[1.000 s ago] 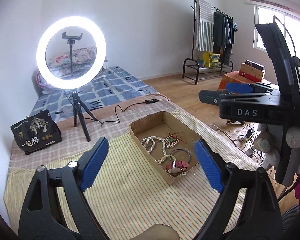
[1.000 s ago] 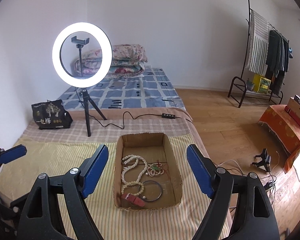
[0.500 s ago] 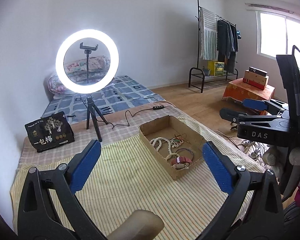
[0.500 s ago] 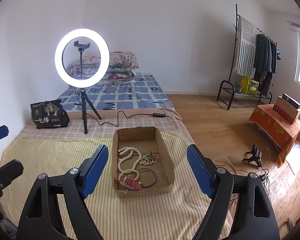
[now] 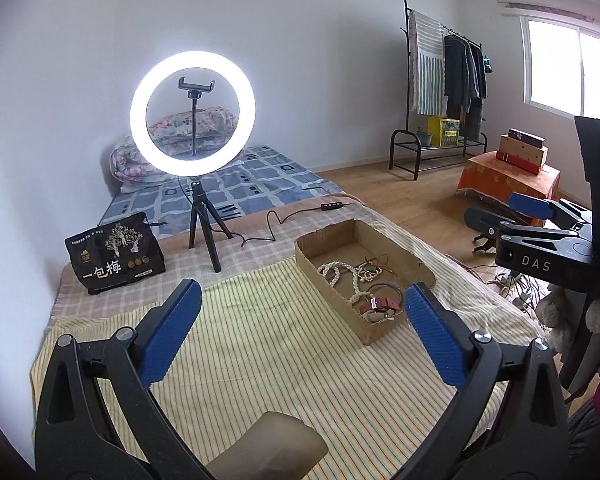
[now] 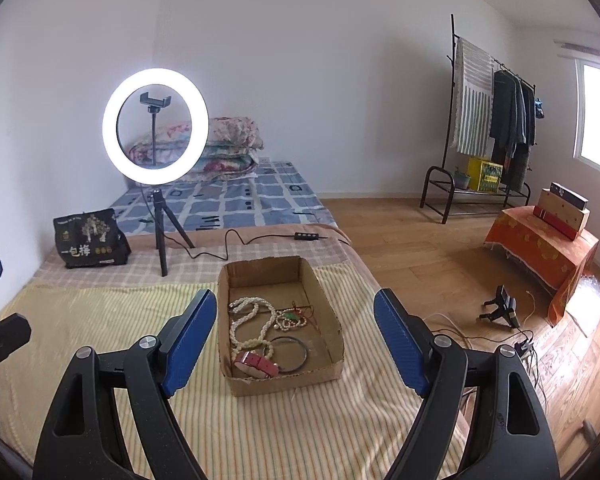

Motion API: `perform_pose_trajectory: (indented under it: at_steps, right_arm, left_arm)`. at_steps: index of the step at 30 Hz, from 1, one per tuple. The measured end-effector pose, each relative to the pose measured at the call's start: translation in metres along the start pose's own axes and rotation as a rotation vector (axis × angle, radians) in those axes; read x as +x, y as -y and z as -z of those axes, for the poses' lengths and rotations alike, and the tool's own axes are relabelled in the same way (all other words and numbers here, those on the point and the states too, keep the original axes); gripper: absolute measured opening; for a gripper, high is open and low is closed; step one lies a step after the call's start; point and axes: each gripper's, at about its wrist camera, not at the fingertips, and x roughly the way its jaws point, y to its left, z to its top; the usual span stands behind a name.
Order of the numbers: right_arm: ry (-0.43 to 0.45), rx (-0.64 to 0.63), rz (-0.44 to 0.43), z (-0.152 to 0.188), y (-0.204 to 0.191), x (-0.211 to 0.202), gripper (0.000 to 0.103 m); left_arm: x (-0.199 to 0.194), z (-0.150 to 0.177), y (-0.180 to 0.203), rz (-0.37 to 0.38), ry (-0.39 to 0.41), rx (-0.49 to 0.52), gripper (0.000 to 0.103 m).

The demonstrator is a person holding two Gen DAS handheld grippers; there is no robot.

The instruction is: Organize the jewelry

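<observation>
The cardboard box point(image 6: 281, 322) lies on the striped bed cover point(image 6: 100, 320), centre of the right wrist frame, its long axis running away from that camera toward the ring light point(image 6: 155, 126). In the left wrist frame it slants from lower right to upper left. Inside lie a white bead necklace point(image 6: 246, 318), a dark bangle point(image 6: 290, 354) and a pink watch point(image 6: 256, 363); the small green and red pieces are too tangled to identify. The left claw point(image 5: 300, 340) and right claw point(image 6: 292, 344) are both spread wide with nothing between their pads.

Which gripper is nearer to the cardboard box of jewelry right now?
Right. The right gripper faces the cardboard box head-on, framing it between open fingers. The left gripper sits off to the box's left, aimed at bare striped cloth.
</observation>
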Motion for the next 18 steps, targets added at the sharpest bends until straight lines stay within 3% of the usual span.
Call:
perform_pose_trajectory:
  at_steps: [18]
  right_arm:
    - [-0.001, 0.002, -0.002, 0.0039, -0.0064, 0.0004, 0.081]
  left_arm:
    - [-0.0009, 0.0061, -0.0061, -0.012, -0.011, -0.011, 0.103]
